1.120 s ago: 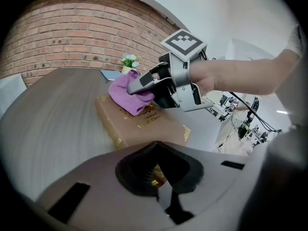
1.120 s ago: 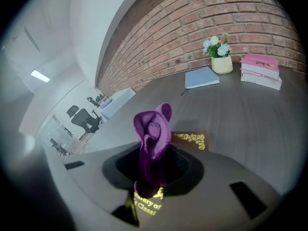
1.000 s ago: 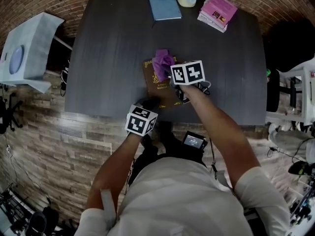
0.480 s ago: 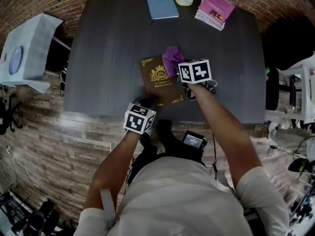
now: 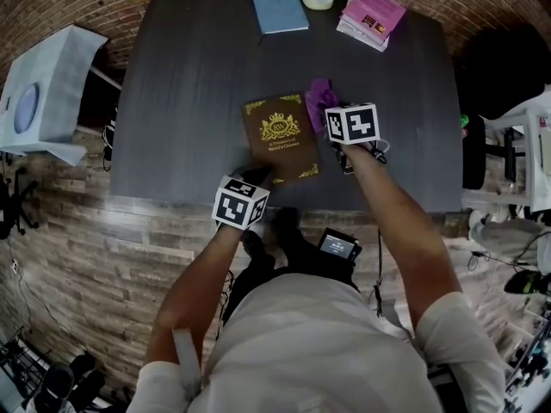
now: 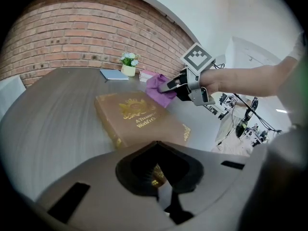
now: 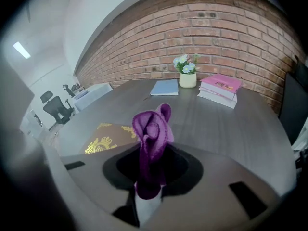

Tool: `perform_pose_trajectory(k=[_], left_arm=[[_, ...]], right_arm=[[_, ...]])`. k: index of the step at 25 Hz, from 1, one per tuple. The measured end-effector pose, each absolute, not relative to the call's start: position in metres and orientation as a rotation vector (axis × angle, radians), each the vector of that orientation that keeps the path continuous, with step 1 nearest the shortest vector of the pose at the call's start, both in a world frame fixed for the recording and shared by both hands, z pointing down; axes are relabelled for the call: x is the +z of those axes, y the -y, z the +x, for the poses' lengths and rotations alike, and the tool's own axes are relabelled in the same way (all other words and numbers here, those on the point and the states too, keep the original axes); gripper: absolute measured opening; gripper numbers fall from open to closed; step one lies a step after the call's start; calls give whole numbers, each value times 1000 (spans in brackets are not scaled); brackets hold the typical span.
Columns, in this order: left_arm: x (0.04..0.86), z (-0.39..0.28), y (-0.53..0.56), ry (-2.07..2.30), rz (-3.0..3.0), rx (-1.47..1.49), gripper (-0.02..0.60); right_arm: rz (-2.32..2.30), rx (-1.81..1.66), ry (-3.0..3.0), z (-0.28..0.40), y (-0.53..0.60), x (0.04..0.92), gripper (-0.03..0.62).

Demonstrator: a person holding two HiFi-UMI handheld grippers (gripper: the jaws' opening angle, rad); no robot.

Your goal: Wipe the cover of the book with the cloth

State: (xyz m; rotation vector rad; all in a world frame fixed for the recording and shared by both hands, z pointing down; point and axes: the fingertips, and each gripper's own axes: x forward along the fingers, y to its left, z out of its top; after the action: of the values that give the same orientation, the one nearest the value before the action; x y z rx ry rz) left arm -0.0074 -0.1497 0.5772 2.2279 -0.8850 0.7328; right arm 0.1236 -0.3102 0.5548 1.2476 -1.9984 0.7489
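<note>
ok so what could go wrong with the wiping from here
The book lies near the front edge of the table with only the shut left gripper at its corner; a hard stroke might shove it off. The cloth is bunched in the right gripper, so it may wipe only a narrow strip.

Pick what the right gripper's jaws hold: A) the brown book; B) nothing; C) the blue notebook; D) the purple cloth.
D: in its own view the right gripper is closed on the purple cloth, which bunches upward from between its jaws.
</note>
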Motion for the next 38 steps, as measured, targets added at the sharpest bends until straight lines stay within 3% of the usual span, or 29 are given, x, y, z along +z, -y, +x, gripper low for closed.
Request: perform_pose_trajectory(k=[11,38], left_arm=[[563,-23,138,821,2156,542,8],[531,-51,91,792,2152,411,8]], right_arm=[[1296,730,2062,128,294,520,97],[913,1062,2241,-35,184,539,98]])
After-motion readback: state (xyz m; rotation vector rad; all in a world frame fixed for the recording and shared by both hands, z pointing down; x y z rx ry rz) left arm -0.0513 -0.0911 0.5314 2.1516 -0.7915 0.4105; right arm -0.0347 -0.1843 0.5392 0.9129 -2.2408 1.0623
